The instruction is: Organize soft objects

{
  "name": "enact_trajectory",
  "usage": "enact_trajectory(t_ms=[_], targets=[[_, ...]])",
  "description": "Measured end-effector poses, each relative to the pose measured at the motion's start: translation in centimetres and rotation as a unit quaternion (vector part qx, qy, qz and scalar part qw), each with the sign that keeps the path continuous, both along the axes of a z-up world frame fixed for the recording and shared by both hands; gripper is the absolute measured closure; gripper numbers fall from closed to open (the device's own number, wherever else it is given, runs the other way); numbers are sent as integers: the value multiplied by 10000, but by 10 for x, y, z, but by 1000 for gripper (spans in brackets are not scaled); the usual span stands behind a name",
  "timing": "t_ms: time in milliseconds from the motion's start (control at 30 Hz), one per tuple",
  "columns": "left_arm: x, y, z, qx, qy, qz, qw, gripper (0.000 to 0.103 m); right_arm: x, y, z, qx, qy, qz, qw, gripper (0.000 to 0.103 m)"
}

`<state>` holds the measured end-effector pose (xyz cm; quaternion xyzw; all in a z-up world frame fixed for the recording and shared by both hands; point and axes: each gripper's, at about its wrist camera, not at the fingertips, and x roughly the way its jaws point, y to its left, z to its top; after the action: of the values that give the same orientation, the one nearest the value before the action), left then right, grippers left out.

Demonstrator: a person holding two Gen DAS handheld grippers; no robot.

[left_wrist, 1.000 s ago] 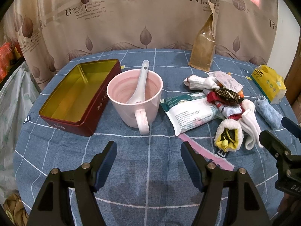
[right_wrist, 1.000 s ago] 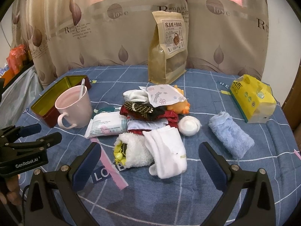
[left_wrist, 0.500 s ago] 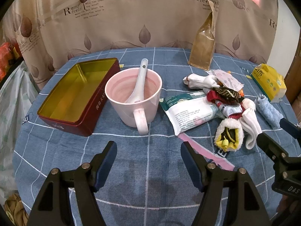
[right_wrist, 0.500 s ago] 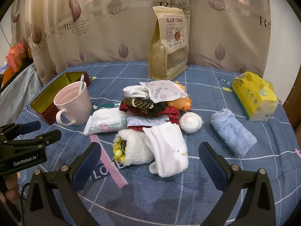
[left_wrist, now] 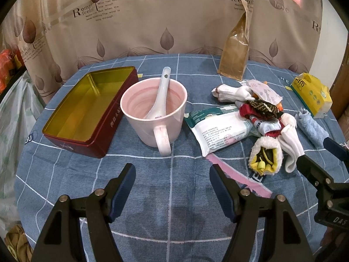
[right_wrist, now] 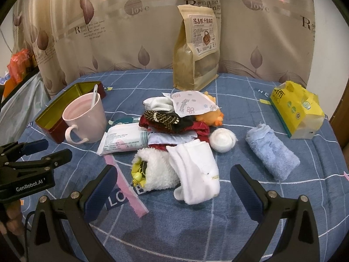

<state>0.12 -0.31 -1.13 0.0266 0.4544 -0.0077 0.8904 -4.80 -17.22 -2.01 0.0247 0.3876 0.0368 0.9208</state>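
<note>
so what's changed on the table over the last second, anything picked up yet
Nothing picked up. Both cameras have crept slightly closer to the table, so the mug and sock pile sit a touch lower in view. The left gripper and right gripper are open and empty, as before. The tin, blue towel and tissue pack lie where they were.

The desk [right_wrist: 218, 229] wears a blue cloth crossed by white grid lines, with one pink stripe. The mug [left_wrist: 153, 113] is pale pink, its spoon [left_wrist: 158, 96] white. The tin [left_wrist: 87, 109] is dark red outside, gold inside. Among the pile: a white sock [right_wrist: 196, 174], a fleecy white pouch lined yellow [right_wrist: 154, 170], a light blue towel [right_wrist: 271, 150] and a yellow tissue pack [right_wrist: 296, 109]. The curtain [right_wrist: 130, 39] is beige with brown leaves.
</note>
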Motion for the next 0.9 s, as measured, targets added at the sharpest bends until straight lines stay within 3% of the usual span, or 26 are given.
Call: enact_trajectory(t_ms=[767, 900], targets=[[5, 2, -8, -74, 158, -30, 9998, 31, 6, -3, -9, 11, 181, -11, 9998, 8], [8, 2, -11, -100, 205, -57, 9997, 31, 8, -4, -12, 0, 230, 3, 9997, 15]])
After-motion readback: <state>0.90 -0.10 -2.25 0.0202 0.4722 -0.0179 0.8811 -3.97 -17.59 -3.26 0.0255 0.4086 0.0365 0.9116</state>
